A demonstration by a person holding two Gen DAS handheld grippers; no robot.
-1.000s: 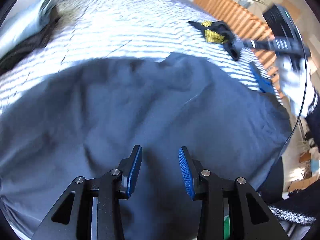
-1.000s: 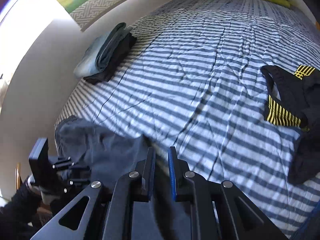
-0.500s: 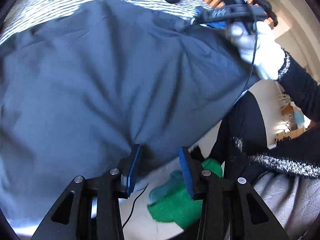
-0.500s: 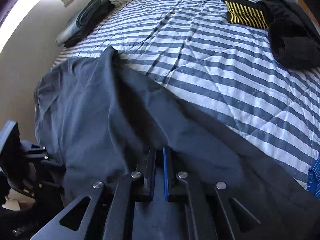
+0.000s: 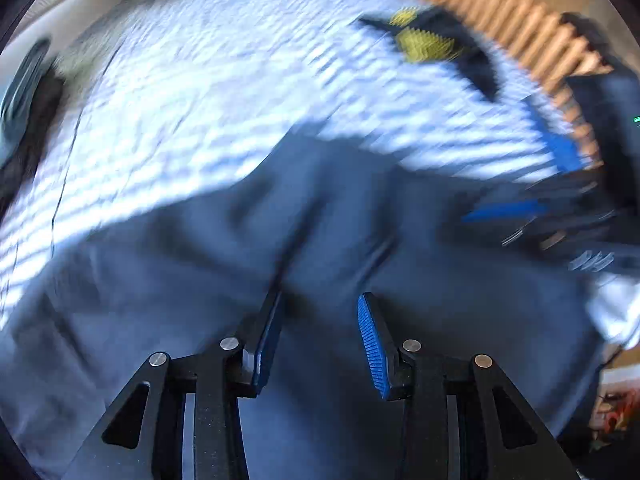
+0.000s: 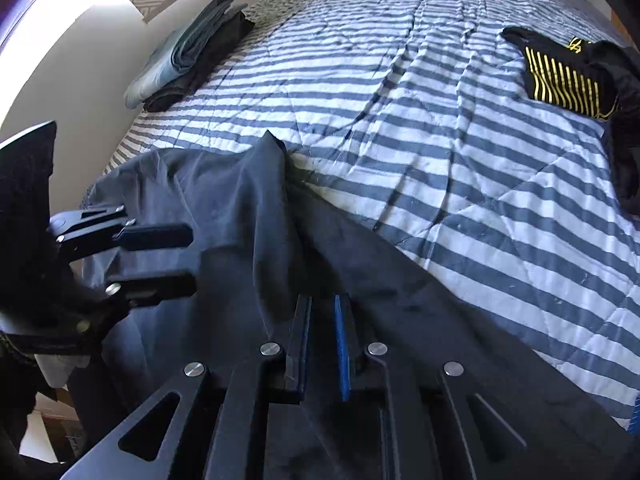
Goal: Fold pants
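Note:
Dark grey-blue pants [image 6: 224, 200] lie rumpled across the near edge of the striped bed, with a raised fold running toward my right gripper [image 6: 322, 320]. Its jaws stand almost together with the cloth pinched between them. In the blurred left wrist view the pants [image 5: 200, 264] fill the lower half. My left gripper [image 5: 320, 312] hovers just over them, jaws wide apart and holding nothing. From the right wrist view the left gripper [image 6: 192, 258] shows at the left, open above the cloth. The right gripper [image 5: 516, 216] is a blur at the right.
The blue-and-white striped bedspread [image 6: 400, 100] stretches away. A folded stack of clothes [image 6: 188, 52] sits at the far left by the wall. A black garment with yellow stripes [image 6: 568, 76] lies at the right. A wooden slatted panel [image 5: 500, 12] runs along the bed's right side.
The left camera swung from looking down past the bed edge at the floor back up over the bed; its jaws stayed open. The right gripper kept hold of the pants.

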